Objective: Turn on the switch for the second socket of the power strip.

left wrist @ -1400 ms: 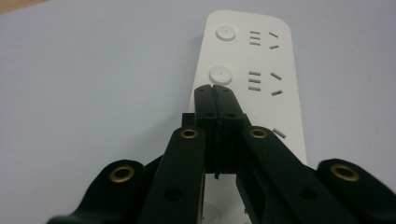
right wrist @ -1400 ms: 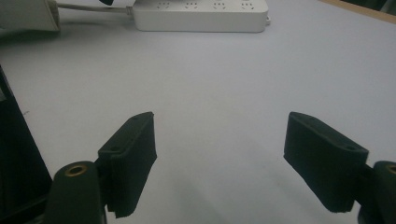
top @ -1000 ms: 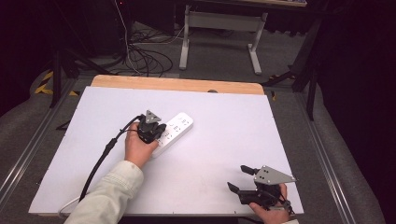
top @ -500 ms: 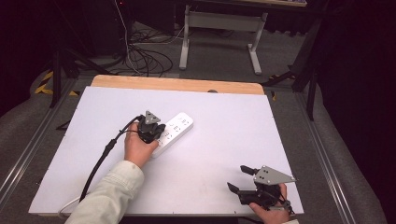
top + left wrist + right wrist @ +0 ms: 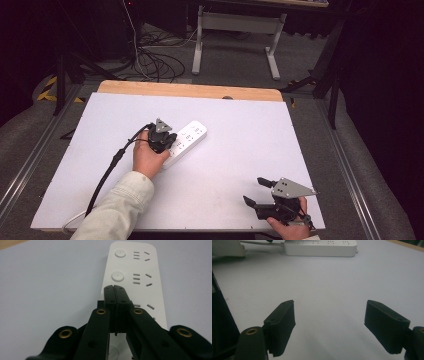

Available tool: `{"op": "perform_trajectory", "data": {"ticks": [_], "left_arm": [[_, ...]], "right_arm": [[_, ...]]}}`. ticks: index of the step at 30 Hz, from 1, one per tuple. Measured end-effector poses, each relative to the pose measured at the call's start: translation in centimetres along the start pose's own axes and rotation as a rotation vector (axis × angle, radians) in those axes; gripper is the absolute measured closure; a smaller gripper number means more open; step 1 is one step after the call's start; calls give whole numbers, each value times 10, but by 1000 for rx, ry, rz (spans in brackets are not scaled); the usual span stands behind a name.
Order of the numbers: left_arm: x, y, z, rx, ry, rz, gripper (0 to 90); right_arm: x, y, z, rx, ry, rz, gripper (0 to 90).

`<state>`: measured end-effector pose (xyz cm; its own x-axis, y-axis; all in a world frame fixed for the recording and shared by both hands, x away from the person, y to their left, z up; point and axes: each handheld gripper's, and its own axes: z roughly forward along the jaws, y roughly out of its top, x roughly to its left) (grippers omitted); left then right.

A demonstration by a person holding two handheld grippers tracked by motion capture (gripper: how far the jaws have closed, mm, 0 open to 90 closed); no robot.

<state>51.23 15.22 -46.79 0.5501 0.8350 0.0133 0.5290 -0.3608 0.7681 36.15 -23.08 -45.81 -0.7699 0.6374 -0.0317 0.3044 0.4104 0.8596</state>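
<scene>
A white power strip (image 5: 189,136) lies at an angle left of the table's middle. It has several outlets and round buttons (image 5: 118,277). My left gripper (image 5: 169,144) is over its near half, jaws pressed together with nothing between them. In the left gripper view the shut tips (image 5: 115,288) sit just above the strip (image 5: 132,267); whether they touch it I cannot tell. My right gripper (image 5: 253,191) rests near the front right of the table, open and holding nothing. The right gripper view shows the jaws (image 5: 329,315) wide apart over bare table, with the strip (image 5: 322,247) far ahead.
The white table top (image 5: 250,125) has a wooden strip (image 5: 190,90) along its far edge. A black cable (image 5: 107,172) trails from the left gripper toward the front left, near a white cord (image 5: 74,220). Floor cables (image 5: 150,60) and a white desk frame (image 5: 235,25) lie beyond the table.
</scene>
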Motion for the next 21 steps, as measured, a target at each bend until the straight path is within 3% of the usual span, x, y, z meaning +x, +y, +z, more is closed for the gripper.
{"op": "perform_trajectory", "data": {"ticks": [12, 17, 21], "left_arm": [[-1, 1, 1, 11, 20, 28, 900], [1, 1, 1, 18, -9, -14, 900], [1, 0, 1, 19, -2, -11, 900]], "right_arm": [[1, 0, 0, 1, 3, 1, 249], [1, 0, 0, 0, 4, 3, 248], [1, 0, 0, 0, 4, 4, 248]]}}
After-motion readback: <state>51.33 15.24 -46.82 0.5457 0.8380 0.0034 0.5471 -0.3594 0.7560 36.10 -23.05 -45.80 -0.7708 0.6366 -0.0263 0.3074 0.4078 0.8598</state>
